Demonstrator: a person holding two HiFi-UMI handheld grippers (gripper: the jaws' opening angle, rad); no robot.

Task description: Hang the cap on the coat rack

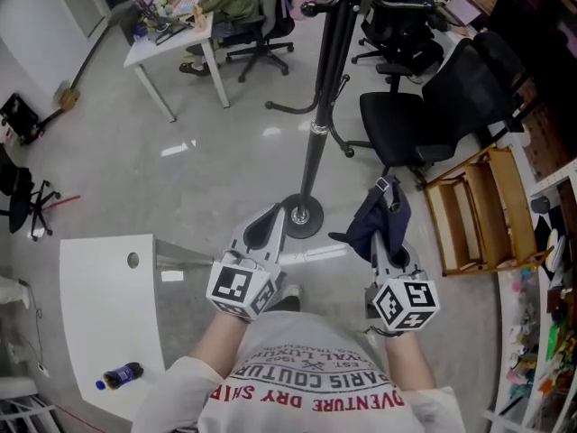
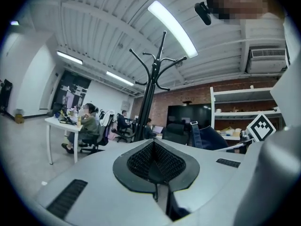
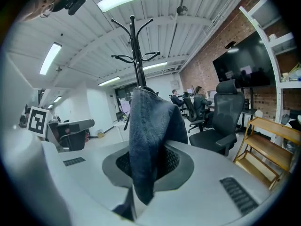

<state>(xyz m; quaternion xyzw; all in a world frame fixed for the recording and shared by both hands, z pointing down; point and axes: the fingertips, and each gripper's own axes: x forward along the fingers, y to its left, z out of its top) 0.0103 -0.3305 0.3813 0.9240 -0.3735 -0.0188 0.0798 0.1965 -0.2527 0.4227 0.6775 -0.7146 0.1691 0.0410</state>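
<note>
While the left gripper (image 1: 267,227) is closed empty, the right gripper (image 1: 386,238) pinches the cap (image 3: 149,126).

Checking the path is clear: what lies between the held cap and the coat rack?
Only bare grey floor, seen in the head view, between the cap and the coat rack.

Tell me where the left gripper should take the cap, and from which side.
Probably the dark flap of the cap that juts toward the left gripper, reached from the cap's left once its shut jaws open. The right gripper pinches the cloth from below, and the strap stands at the top, best left free for the coat rack.
</note>
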